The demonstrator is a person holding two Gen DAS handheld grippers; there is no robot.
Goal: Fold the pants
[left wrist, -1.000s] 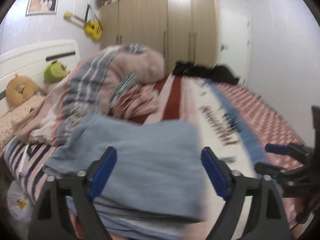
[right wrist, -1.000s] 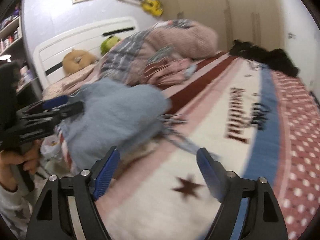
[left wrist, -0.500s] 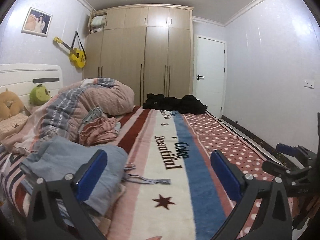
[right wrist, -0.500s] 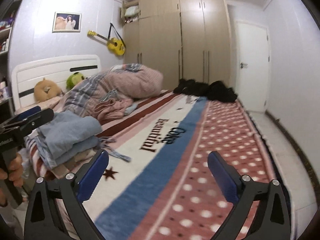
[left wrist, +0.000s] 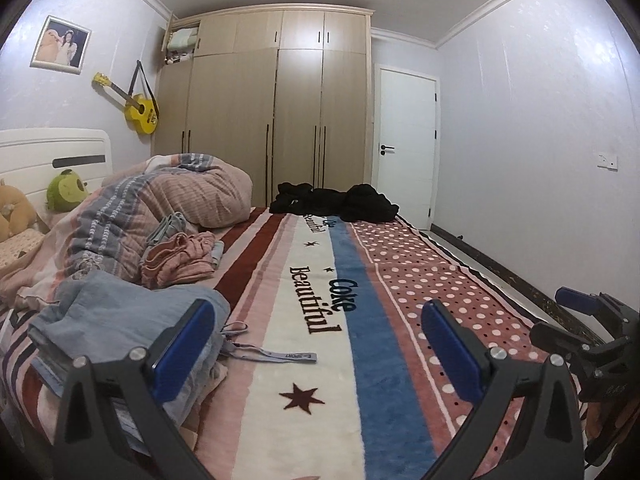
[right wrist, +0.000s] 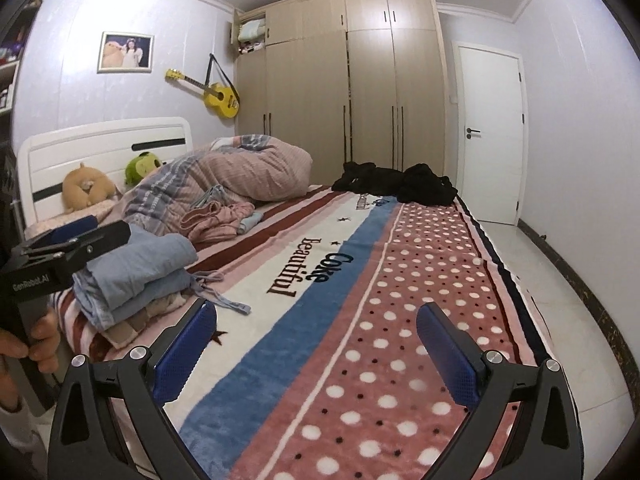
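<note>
Folded light-blue pants point(left wrist: 116, 320) lie in a stack on the bed's near left corner, drawstring point(left wrist: 272, 354) trailing right; they also show in the right wrist view point(right wrist: 136, 276). My left gripper point(left wrist: 316, 344) is open and empty, held back above the bed, its left finger just right of the stack. My right gripper point(right wrist: 316, 348) is open and empty over the polka-dot part of the blanket point(right wrist: 420, 280). A crumpled pink garment point(left wrist: 176, 260) and a black clothes pile point(left wrist: 332, 200) lie further back on the bed.
A rolled striped duvet point(left wrist: 160, 200) and plush toys point(left wrist: 64, 192) sit at the headboard side. A wardrobe point(left wrist: 272, 120) and a white door point(left wrist: 404, 144) stand behind the bed. Tiled floor point(right wrist: 560, 300) runs along the bed's right edge.
Both grippers have pulled back and up from the blue pants, which now rest folded on the bed. The views widened from close over the stack to the whole room.
</note>
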